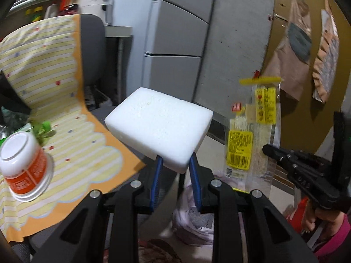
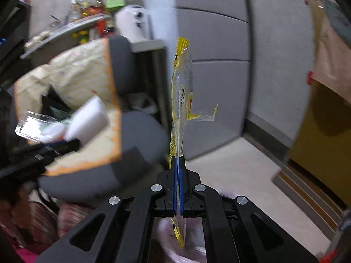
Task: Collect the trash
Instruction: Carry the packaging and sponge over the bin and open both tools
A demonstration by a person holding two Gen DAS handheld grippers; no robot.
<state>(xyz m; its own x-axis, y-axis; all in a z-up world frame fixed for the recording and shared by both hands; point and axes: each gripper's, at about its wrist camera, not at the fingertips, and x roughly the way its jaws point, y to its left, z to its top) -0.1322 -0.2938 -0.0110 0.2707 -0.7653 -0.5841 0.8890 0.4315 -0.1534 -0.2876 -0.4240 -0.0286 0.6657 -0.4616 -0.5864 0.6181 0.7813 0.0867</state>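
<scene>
Foam block: white foam block point(image 1: 159, 127) is sitting pinched by one corner between the blue pads of the left gripper point(image 1: 175, 164), most of it sticking out forward. Corner grip only, probably because the block is wider than the jaws want to take.
Left gripper: jaws are standing partly open, clamped on that corner.
Wrapper: yellow-and-clear snack wrapper point(image 2: 181, 100) is standing edge-on, upright, out of the right gripper point(image 2: 178, 162); its tail is hanging below the pads. In the left view the same wrapper point(image 1: 252, 131) is showing its barcode face.
Right gripper: jaws are pressed fully together on the thin film, which needs that to stay put.
Bag: pale plastic bag point(image 1: 195, 214) is showing low, beneath both grippers; likely the drop target.
Leftover trash: orange-and-white cup point(image 1: 26, 166) is lying tipped on the striped cloth point(image 1: 65, 118) draped over a grey chair point(image 2: 136, 135), not collected yet.
Stage: both pieces are being carried, judging by the blur; release over the bag looks next.
Risk: block could pivot out of the shallow grip.
</scene>
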